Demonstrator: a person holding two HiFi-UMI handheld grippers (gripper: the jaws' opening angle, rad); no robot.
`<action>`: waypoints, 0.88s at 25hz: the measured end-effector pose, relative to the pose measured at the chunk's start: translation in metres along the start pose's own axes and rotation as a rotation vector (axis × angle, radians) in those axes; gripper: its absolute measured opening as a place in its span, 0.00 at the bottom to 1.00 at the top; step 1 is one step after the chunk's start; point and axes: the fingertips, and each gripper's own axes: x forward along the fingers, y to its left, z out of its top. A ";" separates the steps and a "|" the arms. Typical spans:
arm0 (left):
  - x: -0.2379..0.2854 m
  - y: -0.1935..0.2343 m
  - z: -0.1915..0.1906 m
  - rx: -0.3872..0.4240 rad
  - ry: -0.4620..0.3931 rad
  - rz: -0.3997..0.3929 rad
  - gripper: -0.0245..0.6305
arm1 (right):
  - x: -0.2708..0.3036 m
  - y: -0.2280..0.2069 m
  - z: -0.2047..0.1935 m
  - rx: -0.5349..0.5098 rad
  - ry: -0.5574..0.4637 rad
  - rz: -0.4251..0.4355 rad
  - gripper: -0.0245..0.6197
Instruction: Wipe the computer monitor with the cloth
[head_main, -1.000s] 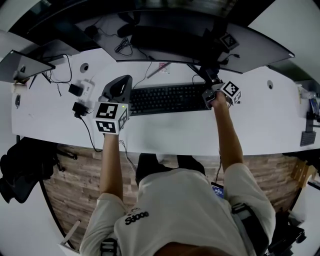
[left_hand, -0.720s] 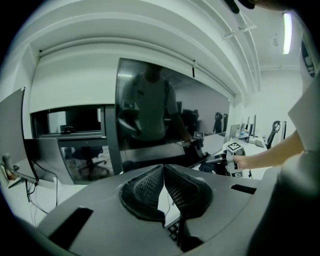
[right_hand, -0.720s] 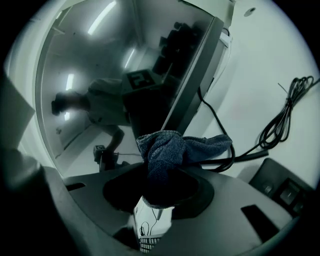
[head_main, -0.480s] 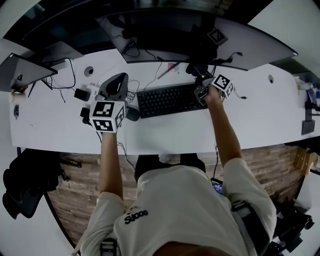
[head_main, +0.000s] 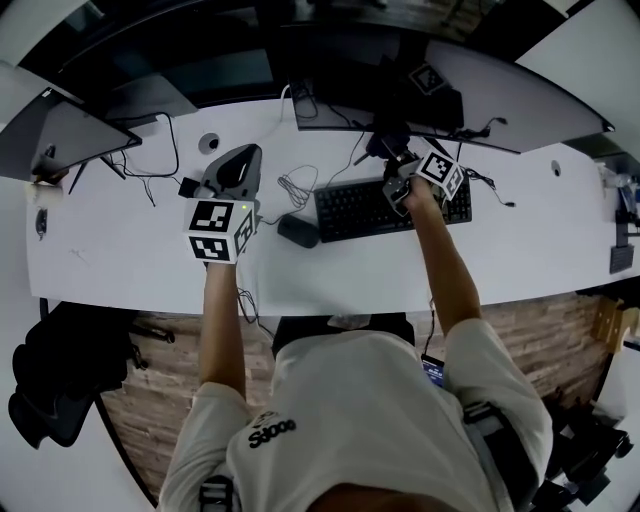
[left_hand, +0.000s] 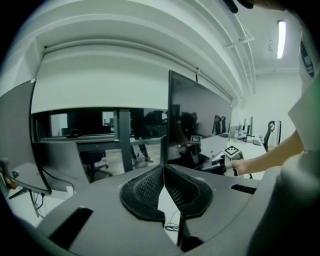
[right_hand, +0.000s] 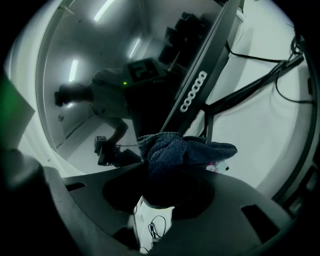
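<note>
Here, the right gripper is clamping a bunched dark blue cloth between its jaws, holding it close to the monitor's 6 o'clock edge, just past the keyboard's 12 o'clock side. The left gripper is hovering over the white desk at the keyboard's 9 o'clock, its jaws pressing together with nothing between them.

- White counter — curved, spanning the head view from side to side.
- Black keyboard near its middle.
- Dark mouse just beside the keyboard, at 9 o'clock.
- Loose coiled cable at 12 o'clock of the mouse.
- Round grommet hole at 10 o'clock.
</note>
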 end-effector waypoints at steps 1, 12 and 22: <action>-0.004 0.006 -0.001 0.000 0.000 0.002 0.07 | 0.007 0.005 -0.008 -0.002 0.007 0.001 0.24; -0.038 0.063 -0.009 -0.024 -0.007 0.033 0.07 | 0.069 0.054 -0.078 0.003 0.063 -0.007 0.24; -0.050 0.089 -0.014 -0.047 0.000 0.053 0.07 | 0.132 0.100 -0.150 0.083 0.225 0.049 0.24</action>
